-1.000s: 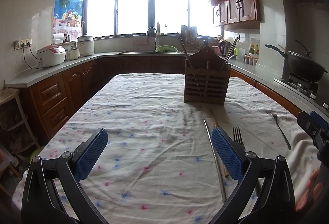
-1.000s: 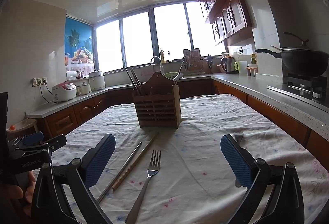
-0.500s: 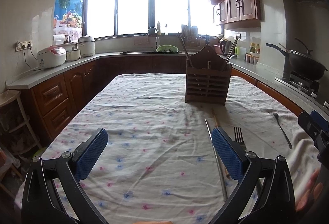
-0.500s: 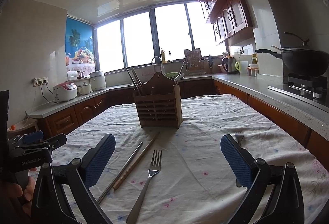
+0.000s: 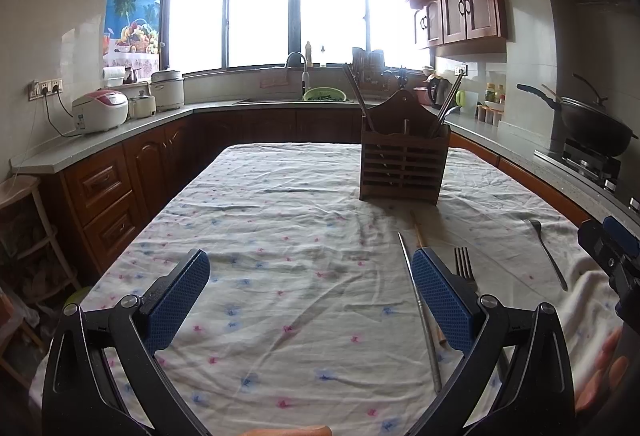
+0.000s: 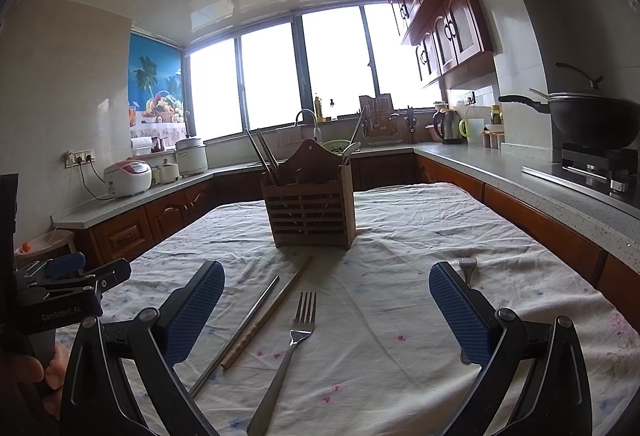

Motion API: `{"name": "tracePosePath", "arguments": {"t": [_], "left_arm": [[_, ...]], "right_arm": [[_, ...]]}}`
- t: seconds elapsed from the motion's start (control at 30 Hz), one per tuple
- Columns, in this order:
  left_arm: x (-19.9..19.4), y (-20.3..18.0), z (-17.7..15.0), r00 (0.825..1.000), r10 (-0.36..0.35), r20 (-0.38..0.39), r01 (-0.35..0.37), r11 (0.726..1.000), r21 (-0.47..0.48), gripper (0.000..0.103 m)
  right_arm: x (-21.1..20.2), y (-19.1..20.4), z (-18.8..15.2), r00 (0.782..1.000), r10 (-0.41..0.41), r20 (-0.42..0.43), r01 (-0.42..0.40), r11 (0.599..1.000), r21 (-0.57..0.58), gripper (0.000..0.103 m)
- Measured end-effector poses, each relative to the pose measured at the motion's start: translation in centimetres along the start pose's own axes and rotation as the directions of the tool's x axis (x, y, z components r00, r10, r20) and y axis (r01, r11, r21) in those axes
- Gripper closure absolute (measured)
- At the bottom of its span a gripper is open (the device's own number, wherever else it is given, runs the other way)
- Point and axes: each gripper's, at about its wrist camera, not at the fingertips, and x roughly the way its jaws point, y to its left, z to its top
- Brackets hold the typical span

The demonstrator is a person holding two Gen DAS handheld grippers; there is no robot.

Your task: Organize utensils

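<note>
A slatted wooden utensil holder [image 5: 403, 166] [image 6: 311, 208] stands mid-table with chopsticks and a spoon sticking out. In front of it lie a metal chopstick [image 6: 240, 332] [image 5: 420, 310], a bamboo chopstick [image 6: 272, 310] [image 5: 418, 232] and a fork [image 6: 292, 350] [image 5: 464, 266]. A second fork [image 5: 546, 254] [image 6: 466, 266] lies farther right. My left gripper [image 5: 310, 302] hovers open over bare cloth, left of the chopsticks. My right gripper [image 6: 326, 310] is open too, with the first fork and chopsticks between its fingers' spread, untouched.
The table [image 5: 280, 236] wears a wrinkled floral cloth. Wooden cabinets and counters ring it. A wok [image 6: 592, 120] sits on the stove at right, a rice cooker [image 5: 100, 110] on the left counter. A hand [image 6: 36, 376] holds the left gripper.
Both views have shifted only slightly; the holder sits a touch farther right in each. Nothing was taken hold of or let go.
</note>
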Motion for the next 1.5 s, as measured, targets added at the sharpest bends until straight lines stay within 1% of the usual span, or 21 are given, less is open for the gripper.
{"name": "tracePosePath", "arguments": {"t": [0.6,1.5], "left_arm": [[-0.17,-0.18,0.28,1.0,0.009,0.012,-0.009,1.0,0.009,0.0],[-0.24,-0.43,0.38,1.0,-0.011,0.013,0.01,1.0,0.017,0.0]], "right_arm": [[0.01,0.16,0.35,1.0,0.015,0.004,-0.015,1.0,0.0,0.0],[-0.3,0.49,0.7,0.999,0.03,0.011,-0.031,0.999,0.013,0.0]]}}
